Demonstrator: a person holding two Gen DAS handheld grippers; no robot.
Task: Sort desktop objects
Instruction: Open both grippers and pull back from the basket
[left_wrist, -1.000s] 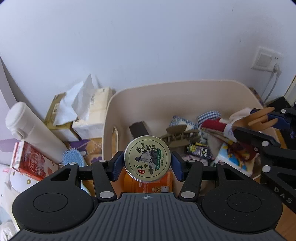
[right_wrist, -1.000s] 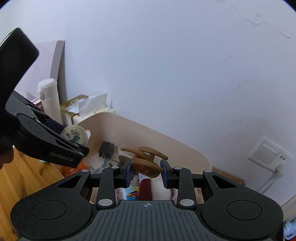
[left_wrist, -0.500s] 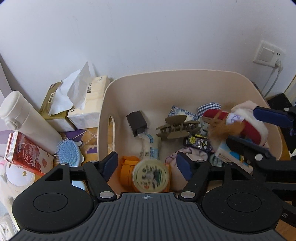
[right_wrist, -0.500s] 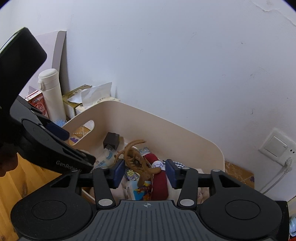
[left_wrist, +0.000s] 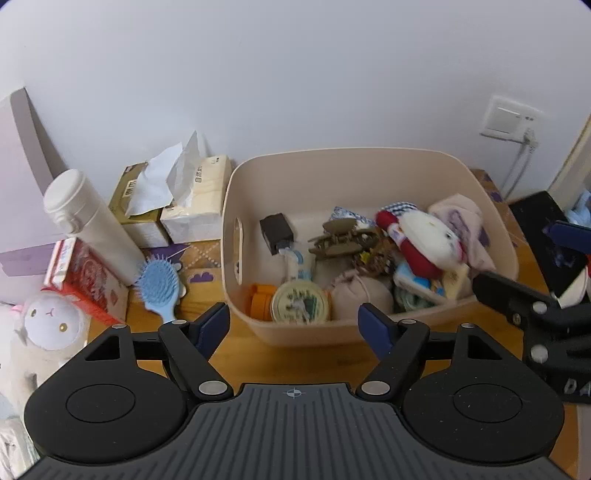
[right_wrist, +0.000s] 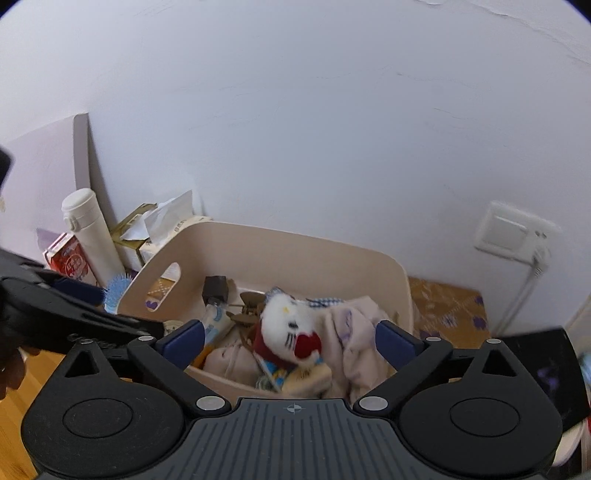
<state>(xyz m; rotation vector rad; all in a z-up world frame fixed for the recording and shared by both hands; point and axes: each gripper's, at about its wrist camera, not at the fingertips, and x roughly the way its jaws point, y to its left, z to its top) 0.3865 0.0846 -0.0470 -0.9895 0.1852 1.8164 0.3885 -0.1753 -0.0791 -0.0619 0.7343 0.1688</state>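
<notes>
One bin (left_wrist: 369, 162), two tissue packs (left_wrist: 192, 206), perhaps two plush toys (left_wrist: 424, 236).

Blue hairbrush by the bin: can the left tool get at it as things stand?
Probably yes. The hairbrush lies uncovered on the desk just left of the bin, and the left tool is open and empty, its jaws having just been opening. The bottle beside it crowds one side.

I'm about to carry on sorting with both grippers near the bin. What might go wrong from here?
1. The beige plastic bin is heaped on its right side; the white plush cat toy lies on top and may tumble out when more lands there.
2. The open left gripper and open right gripper hover close together, so they might collide.
3. The blue plastic hairbrush lies wedged among clutter beside the tall white flask; grabbing it may topple the flask.
</notes>
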